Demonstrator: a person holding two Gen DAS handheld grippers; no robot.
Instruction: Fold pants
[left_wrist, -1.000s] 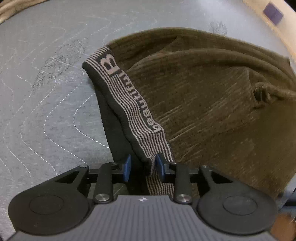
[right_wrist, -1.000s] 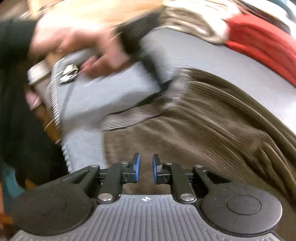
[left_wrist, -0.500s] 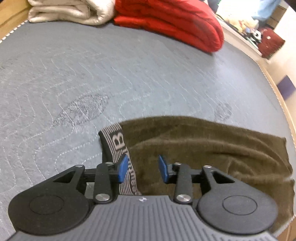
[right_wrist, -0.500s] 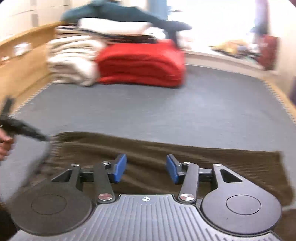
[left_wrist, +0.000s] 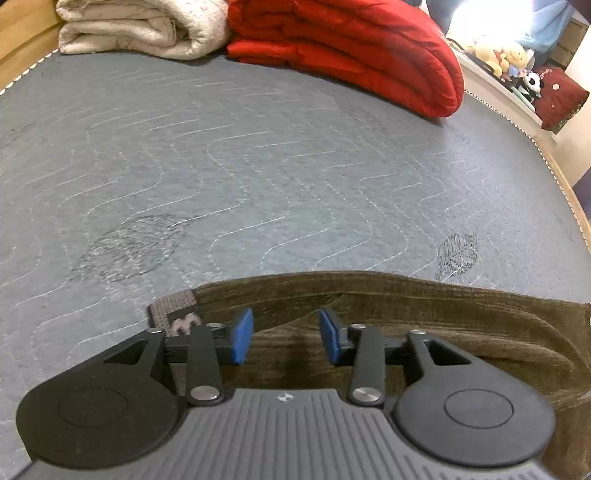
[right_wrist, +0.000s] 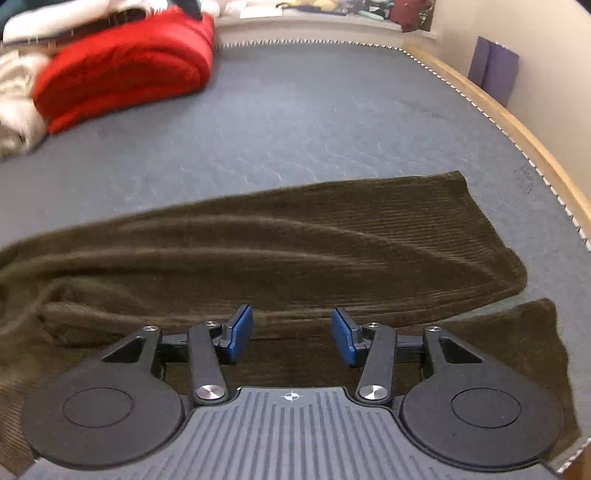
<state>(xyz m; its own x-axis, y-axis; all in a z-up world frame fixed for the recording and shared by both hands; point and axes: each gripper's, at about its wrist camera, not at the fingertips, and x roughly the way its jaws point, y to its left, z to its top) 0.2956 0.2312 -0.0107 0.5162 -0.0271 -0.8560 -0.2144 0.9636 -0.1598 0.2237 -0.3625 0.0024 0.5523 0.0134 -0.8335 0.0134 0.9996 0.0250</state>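
The olive-brown ribbed pants lie flat along the near edge of a grey quilted mattress. Their striped waistband shows at the left, just ahead of my left gripper, which is open and empty above the waist area. In the right wrist view the pant legs stretch left to right, with the two leg ends at the right, one lying a little apart in front. My right gripper is open and empty above the legs.
A folded red blanket and a cream blanket lie at the far end of the mattress. A wooden bed frame edge runs along the right. Soft toys sit on a shelf at the far right.
My left gripper has let go of the waistband, opened and lifted back. My right gripper has opened too and turned toward the leg ends. The pants now lie flat.
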